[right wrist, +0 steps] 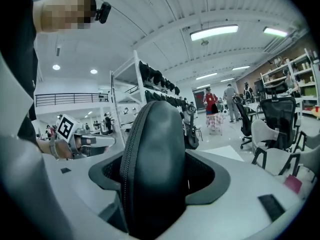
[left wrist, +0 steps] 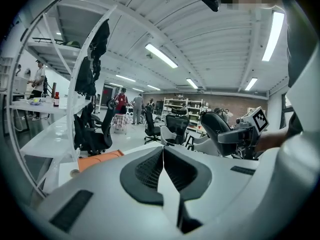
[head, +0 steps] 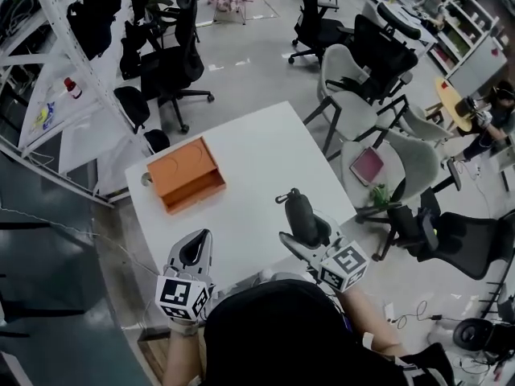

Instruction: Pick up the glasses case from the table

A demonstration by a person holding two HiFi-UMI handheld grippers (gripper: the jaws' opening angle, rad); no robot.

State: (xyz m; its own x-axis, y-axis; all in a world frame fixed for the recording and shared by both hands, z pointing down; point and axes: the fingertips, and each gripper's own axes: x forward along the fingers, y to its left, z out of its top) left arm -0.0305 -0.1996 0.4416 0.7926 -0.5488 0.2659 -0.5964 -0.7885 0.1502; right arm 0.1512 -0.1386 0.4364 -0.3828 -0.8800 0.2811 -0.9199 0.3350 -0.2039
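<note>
The glasses case (head: 303, 217) is black with a zip down its side. It stands upright between the jaws of my right gripper (head: 308, 233), lifted above the white table (head: 257, 159) near its right edge. In the right gripper view the glasses case (right wrist: 152, 169) fills the space between the jaws, which are shut on it. My left gripper (head: 194, 252) hovers at the table's near edge. In its own view the left gripper (left wrist: 162, 170) has its pads pressed together with nothing between them. The case (left wrist: 219, 126) also shows at the right of that view.
An orange tray-like box (head: 187, 175) lies on the table's left part. A small round object (head: 146, 180) sits by the box at the left table edge. Office chairs (head: 366, 119) crowd the table's right side, and a white rack (head: 64, 63) stands left.
</note>
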